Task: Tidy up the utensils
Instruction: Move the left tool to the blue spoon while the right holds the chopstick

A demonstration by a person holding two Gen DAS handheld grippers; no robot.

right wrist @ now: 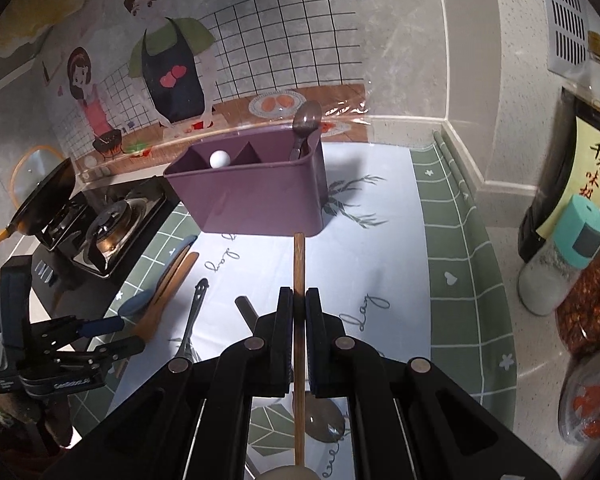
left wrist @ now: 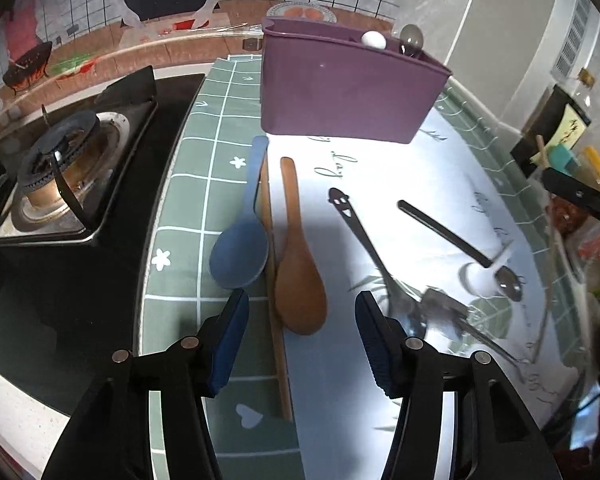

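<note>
Right gripper (right wrist: 296, 320) clamps a chopstick (right wrist: 299, 264); left gripper (left wrist: 302, 320), jaws wide and empty, straddles the brown spoon (left wrist: 298, 280). The thin chopstick could pivot and miss the bin (right wrist: 256, 192).

You get dim indoor light with strong white glare washing out the glossy mat (left wrist: 440, 168), motion blur smearing the metal spoons (left wrist: 440, 308) at lower right, and heavy fisheye bending with black vignetted corners.
</note>
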